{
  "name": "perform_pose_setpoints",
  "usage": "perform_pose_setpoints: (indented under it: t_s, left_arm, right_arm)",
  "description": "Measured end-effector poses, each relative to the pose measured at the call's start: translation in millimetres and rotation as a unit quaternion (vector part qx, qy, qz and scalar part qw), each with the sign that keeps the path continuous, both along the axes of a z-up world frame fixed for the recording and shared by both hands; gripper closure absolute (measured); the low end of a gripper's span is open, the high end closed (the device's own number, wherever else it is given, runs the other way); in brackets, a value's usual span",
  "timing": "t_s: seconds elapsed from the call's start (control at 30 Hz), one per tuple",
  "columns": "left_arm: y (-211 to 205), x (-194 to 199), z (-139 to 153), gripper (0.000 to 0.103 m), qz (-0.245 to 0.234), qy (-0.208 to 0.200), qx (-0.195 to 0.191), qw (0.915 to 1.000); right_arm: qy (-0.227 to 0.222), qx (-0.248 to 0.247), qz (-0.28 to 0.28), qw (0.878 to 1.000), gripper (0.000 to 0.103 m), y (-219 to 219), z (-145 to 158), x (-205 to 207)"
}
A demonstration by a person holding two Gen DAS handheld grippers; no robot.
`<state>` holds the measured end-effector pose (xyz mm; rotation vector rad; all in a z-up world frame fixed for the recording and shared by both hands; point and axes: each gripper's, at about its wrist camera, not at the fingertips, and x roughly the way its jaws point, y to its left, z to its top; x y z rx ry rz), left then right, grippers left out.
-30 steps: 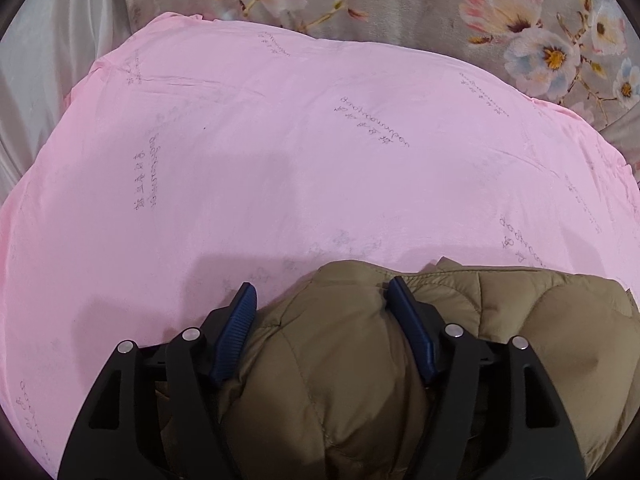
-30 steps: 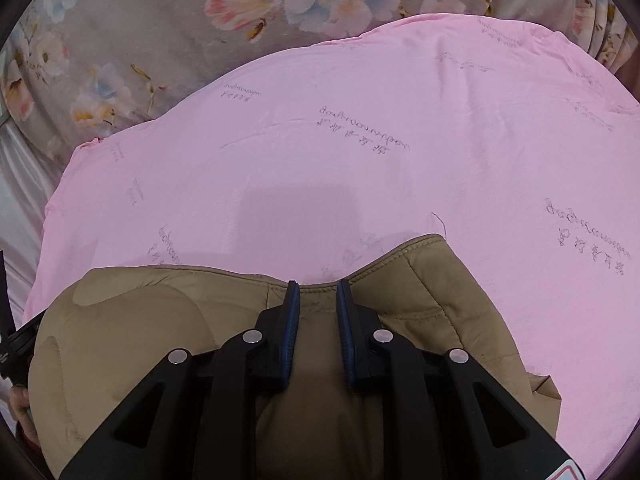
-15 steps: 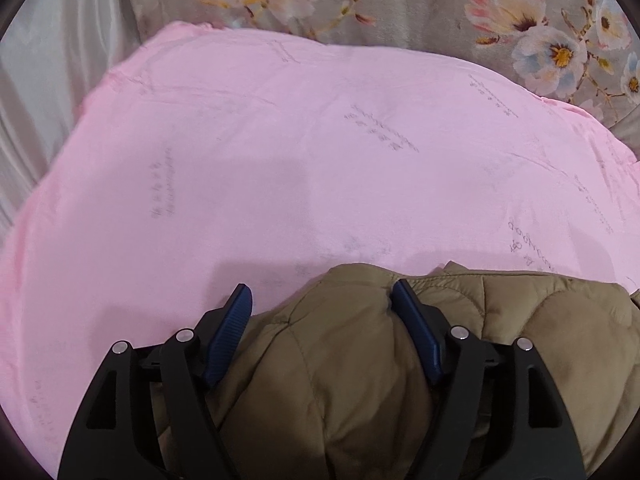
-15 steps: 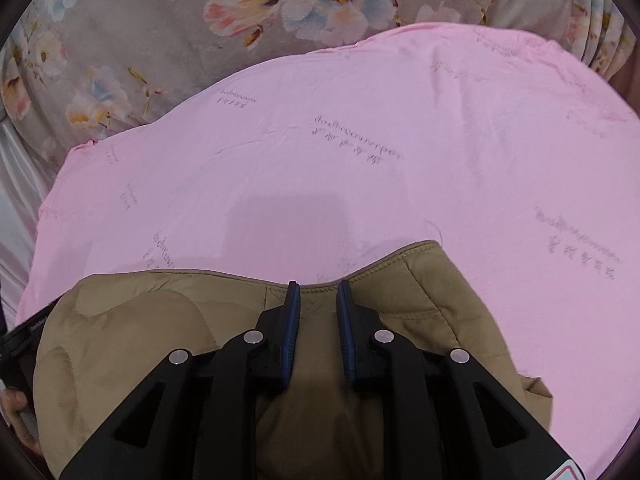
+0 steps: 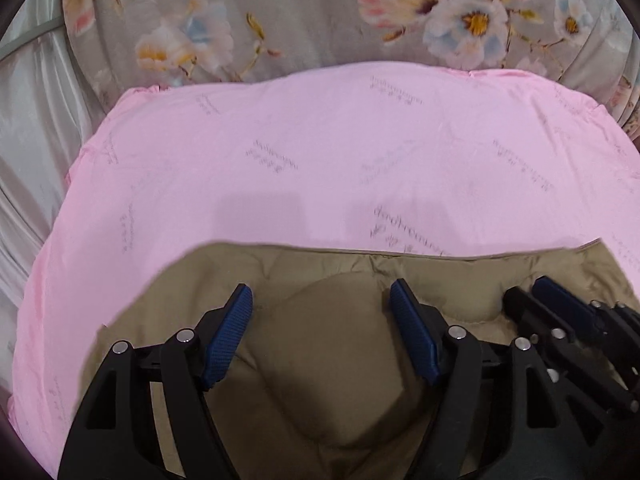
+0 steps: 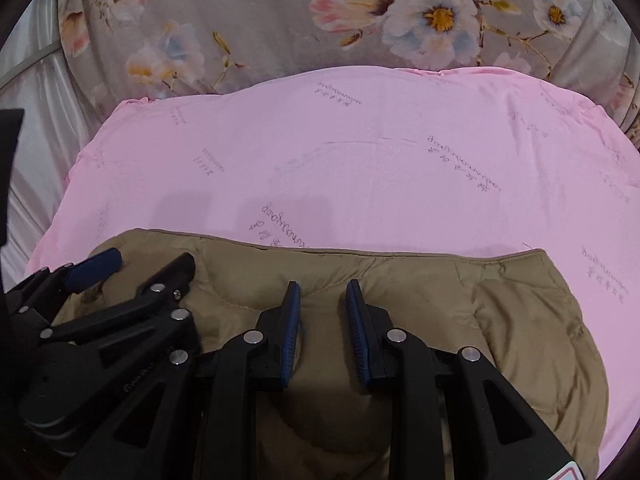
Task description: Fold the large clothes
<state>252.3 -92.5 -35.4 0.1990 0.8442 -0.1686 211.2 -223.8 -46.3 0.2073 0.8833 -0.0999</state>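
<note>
A tan quilted padded jacket [image 5: 340, 344] lies on the pink sheet [image 5: 320, 168], its seamed edge facing away from me. My left gripper [image 5: 322, 300] stands wide open with a puffed bulge of the jacket between its blue pads. My right gripper [image 6: 320, 296] has its jaws slightly apart over a ridge of the same jacket [image 6: 500, 320]. Each gripper shows in the other's view: the right one at the far right [image 5: 540, 292], the left one at the left [image 6: 148, 264]. They sit close side by side.
The pink sheet [image 6: 360, 160] with grey printed script covers the bed. Behind it lies a grey floral bedspread [image 5: 320, 12]. White satin fabric [image 5: 36, 128] hangs at the left edge.
Both grippers moved toward each other and now appear in each other's view. The right jaws have parted from their tight pinch. The jacket lies flatter, with a long straight edge.
</note>
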Motion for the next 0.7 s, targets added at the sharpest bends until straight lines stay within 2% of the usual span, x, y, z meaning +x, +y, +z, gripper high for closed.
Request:
perform_pose_setpoints:
  t_s: [0.17,0.7]
  left_arm:
    - [3,0,-13,0.029,0.015,-0.010,-0.005,0.9998]
    - [-1,-2,-26,0.028,0.029,-0.030,0.007,0.9991]
  right_arm:
    - [-0.001,0.005,-0.005,1.000,0.079,0,-11,2]
    - [-0.006,-0.011,-0.017,1.000,0.083,6,-20,5]
